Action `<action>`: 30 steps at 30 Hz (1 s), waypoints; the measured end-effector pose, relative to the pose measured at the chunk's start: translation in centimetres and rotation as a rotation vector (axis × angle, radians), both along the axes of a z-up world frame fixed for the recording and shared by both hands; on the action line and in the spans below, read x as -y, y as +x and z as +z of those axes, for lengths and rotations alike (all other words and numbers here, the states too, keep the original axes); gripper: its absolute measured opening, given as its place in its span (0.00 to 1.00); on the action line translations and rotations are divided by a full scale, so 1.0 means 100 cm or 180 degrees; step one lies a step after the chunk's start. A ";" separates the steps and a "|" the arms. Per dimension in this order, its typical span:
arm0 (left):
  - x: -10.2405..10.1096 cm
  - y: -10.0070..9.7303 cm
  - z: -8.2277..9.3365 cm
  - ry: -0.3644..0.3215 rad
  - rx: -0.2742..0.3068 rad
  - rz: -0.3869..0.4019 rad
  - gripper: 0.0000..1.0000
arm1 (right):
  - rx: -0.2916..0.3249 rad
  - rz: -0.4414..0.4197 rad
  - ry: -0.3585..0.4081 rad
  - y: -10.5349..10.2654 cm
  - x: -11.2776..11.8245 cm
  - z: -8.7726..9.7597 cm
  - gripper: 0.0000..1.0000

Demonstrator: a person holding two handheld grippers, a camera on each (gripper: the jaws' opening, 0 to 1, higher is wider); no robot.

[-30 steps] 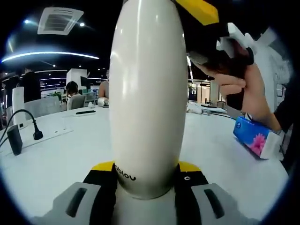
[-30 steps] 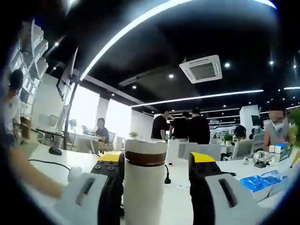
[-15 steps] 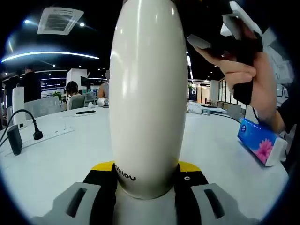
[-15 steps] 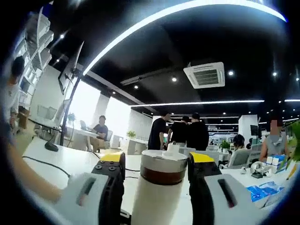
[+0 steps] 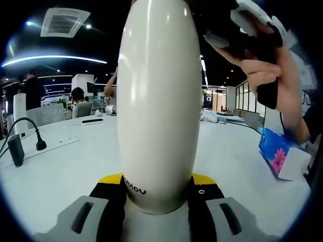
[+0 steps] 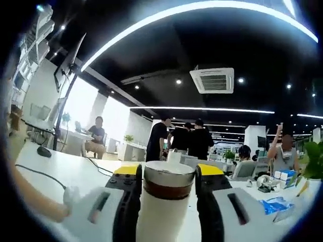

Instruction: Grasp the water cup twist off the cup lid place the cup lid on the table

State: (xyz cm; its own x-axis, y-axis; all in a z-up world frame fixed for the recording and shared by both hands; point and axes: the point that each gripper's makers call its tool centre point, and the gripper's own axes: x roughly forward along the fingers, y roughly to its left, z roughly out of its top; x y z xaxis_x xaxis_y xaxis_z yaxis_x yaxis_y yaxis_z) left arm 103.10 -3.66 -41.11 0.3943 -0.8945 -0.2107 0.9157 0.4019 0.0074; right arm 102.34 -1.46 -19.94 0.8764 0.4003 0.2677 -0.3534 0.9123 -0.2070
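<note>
A tall white water cup (image 5: 159, 101) stands upright between the jaws of my left gripper (image 5: 159, 181), which is shut on its lower body; the cup's top runs out of the view. Up at the right, a hand (image 5: 272, 75) holds my right gripper (image 5: 247, 35) just off the cup's upper end. In the right gripper view, my right gripper (image 6: 166, 174) is shut on the cup lid (image 6: 166, 201), a white cylinder with a brown band and a silvery end. Whether the lid still touches the cup I cannot tell.
The white table (image 5: 60, 166) carries a black plug and cable (image 5: 38, 143) at the left and a blue tissue pack (image 5: 280, 154) at the right. The right gripper view has the table (image 6: 50, 171), a blue pack (image 6: 272, 206), a plant (image 6: 308, 171) and people (image 6: 181, 141) standing beyond.
In the left gripper view the hand with the right gripper has moved up and to the right, away from the cup's top. The lid's silvery end has come into sight between the right jaws.
</note>
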 end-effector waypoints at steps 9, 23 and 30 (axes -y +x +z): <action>0.000 0.000 0.000 0.0002 -0.0002 0.0002 0.49 | 0.0058 0.0395 0.0124 -0.003 0.000 -0.003 0.43; 0.001 0.001 -0.001 0.0005 -0.0004 0.0001 0.49 | 0.0154 0.1419 0.0295 -0.007 -0.003 -0.002 0.43; 0.001 0.001 -0.001 0.0002 -0.0002 0.0000 0.49 | 0.0118 0.1913 0.0519 -0.005 0.001 -0.003 0.43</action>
